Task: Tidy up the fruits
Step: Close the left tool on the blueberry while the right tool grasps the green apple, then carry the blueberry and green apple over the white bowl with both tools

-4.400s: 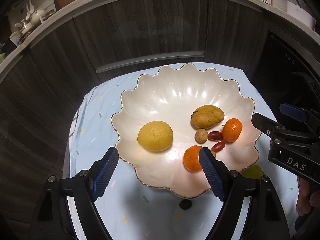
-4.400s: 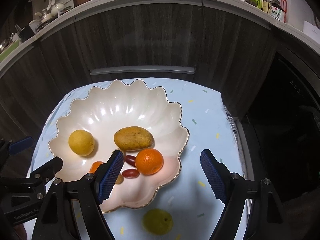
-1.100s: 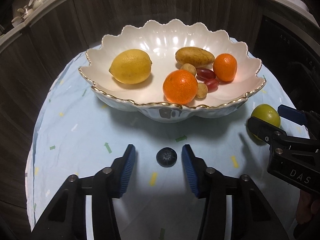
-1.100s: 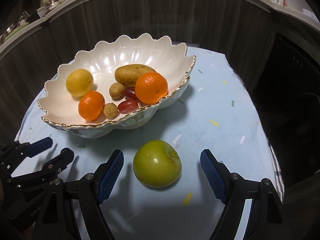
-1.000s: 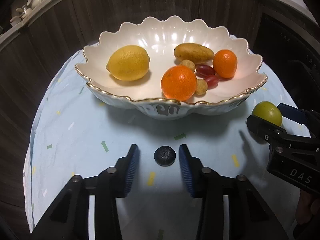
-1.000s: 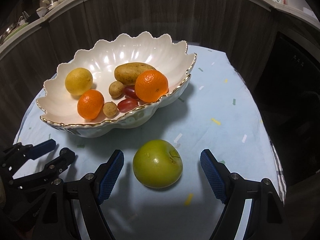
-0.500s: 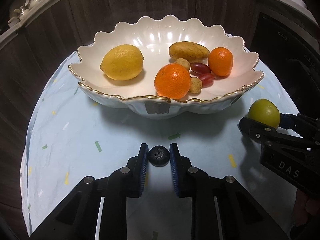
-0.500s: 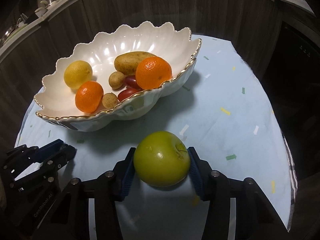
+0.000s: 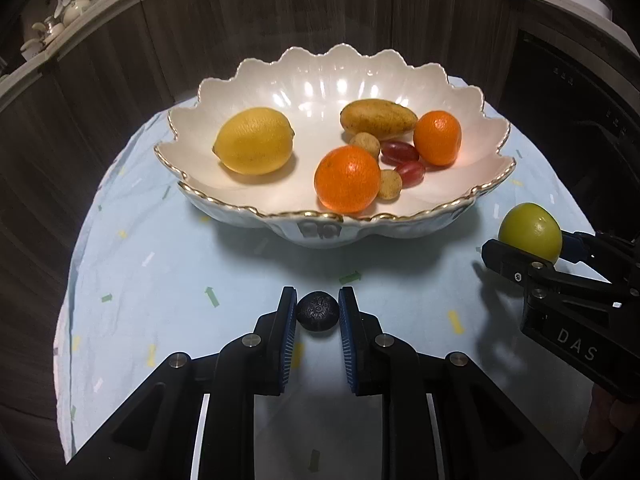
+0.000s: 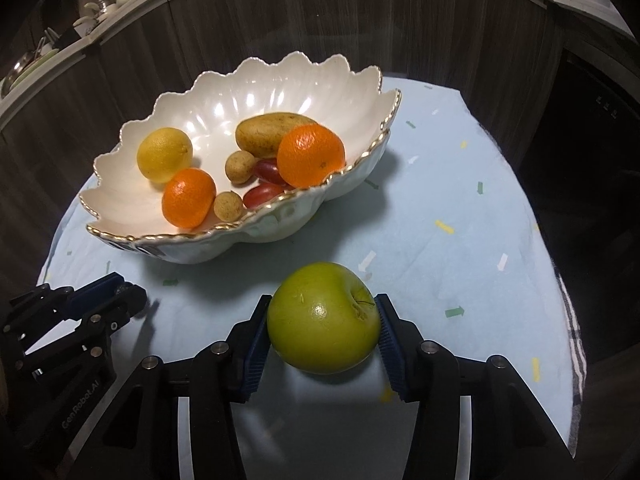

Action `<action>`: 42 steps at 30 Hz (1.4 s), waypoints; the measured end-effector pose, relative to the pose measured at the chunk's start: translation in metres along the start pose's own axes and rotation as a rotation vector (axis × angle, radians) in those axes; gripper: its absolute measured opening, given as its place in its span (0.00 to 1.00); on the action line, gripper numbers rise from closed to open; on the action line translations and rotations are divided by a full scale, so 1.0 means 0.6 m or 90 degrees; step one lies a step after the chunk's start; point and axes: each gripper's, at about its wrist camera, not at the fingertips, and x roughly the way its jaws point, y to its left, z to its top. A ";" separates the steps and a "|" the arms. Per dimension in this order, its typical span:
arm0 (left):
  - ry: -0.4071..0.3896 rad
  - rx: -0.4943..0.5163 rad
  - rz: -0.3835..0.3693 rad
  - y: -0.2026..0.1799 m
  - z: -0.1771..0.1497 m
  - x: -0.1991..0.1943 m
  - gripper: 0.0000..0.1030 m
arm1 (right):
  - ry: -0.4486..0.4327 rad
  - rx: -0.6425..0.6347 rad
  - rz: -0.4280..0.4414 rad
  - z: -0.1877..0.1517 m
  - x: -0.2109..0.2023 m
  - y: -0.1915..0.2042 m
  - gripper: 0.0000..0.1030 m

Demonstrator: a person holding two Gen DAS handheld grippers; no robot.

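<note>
Gripping apple (image 10: 323, 322) — stem dimple facing right — right gripper (image 10: 320, 336).

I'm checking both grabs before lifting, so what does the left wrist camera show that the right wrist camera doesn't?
Only the left wrist view shows the small dark berry, pinched between the left gripper fingers; in the right wrist view that gripper is seen from the side and hides it. Only the right wrist view shows the green apple in full, with its stem dimple and both pads of the right gripper pressed on its sides. Both show the scalloped bowl, its lemon, two oranges and red grapes, and the blue cloth.
</note>
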 end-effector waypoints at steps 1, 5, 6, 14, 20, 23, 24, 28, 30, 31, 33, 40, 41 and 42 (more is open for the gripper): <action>-0.003 0.001 0.002 0.000 0.001 -0.004 0.21 | -0.002 -0.001 0.000 0.000 -0.004 0.001 0.49; -0.012 0.002 0.005 0.001 0.004 -0.019 0.21 | -0.013 -0.003 -0.001 0.002 -0.020 0.003 0.49; -0.016 0.002 0.006 0.001 0.005 -0.024 0.21 | -0.016 -0.003 -0.001 0.003 -0.024 0.004 0.49; -0.037 0.002 0.013 0.004 0.018 -0.052 0.21 | -0.039 -0.004 -0.001 0.017 -0.052 0.006 0.49; -0.056 0.003 0.017 0.004 0.032 -0.077 0.21 | -0.057 0.000 0.000 0.028 -0.072 0.005 0.49; -0.066 0.002 0.021 0.006 0.041 -0.089 0.21 | -0.069 0.001 0.000 0.035 -0.084 0.004 0.49; -0.069 0.001 0.021 0.005 0.044 -0.092 0.21 | -0.074 0.002 0.000 0.039 -0.088 0.003 0.49; -0.084 0.000 0.026 0.009 0.060 -0.104 0.21 | -0.089 0.001 -0.002 0.053 -0.100 0.001 0.49; -0.090 -0.001 0.028 0.012 0.069 -0.108 0.21 | -0.096 -0.001 -0.004 0.062 -0.104 0.001 0.49; -0.094 -0.002 0.029 0.013 0.075 -0.110 0.21 | -0.100 -0.002 -0.006 0.066 -0.106 0.001 0.49; -0.098 -0.004 0.029 0.016 0.086 -0.112 0.21 | -0.108 -0.003 -0.007 0.076 -0.109 0.000 0.49; -0.110 -0.003 0.031 0.020 0.118 -0.111 0.21 | -0.119 0.002 -0.012 0.106 -0.108 -0.005 0.49; -0.111 -0.003 0.032 0.021 0.122 -0.110 0.21 | -0.119 0.004 -0.013 0.112 -0.105 -0.007 0.49; -0.112 -0.004 0.032 0.023 0.127 -0.108 0.21 | -0.119 0.005 -0.014 0.115 -0.104 -0.006 0.49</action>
